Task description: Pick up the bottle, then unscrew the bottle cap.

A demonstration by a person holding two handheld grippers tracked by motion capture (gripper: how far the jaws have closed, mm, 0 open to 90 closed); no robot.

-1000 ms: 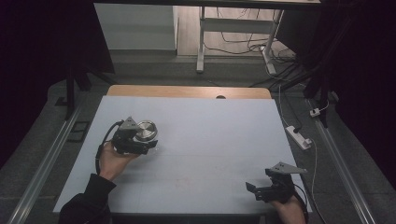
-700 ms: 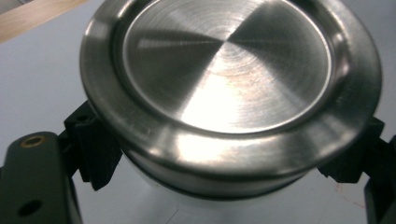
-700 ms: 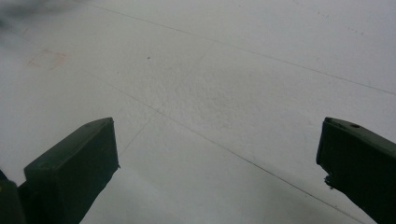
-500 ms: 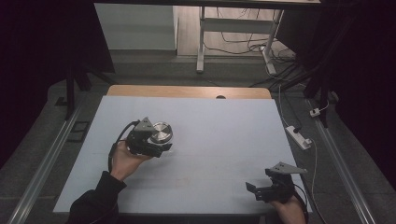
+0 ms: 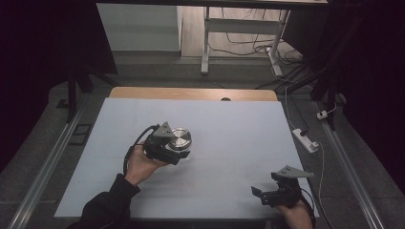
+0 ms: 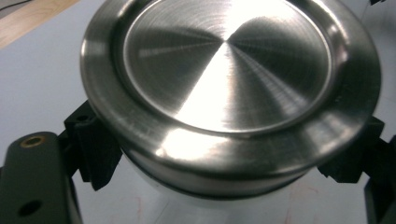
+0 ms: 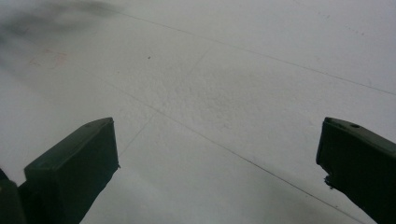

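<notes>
Left gripper: we see its two black jaws pinching a round steel tin from either side; in the left gripper view the jaws sit just under the tin's wide lid rim, one at each flank.

Steel tin: we find it left of the table's middle, well in from every edge, held by the left gripper. Its brushed, shiny lid faces up and tilts slightly toward the camera in the left gripper view. Whether its base touches the table we cannot tell from the high view.

Left hand: we see it wrapped around the gripper's body, the dark sleeve coming in from the table's near edge; a black cable loops off the gripper's left side.

Right gripper: we see it close to the table's near right corner, its jaws spread wide apart with nothing between them; in the right gripper view bare table surface lies between the two black jaws.

Right hand: we see it at the near edge, gripping the tool from behind.

Table: we see a pale sheet covering most of it, with a strip of bare wood left along the far edge.

The two grippers: well apart, the left toward the middle, the right at the near right corner.
</notes>
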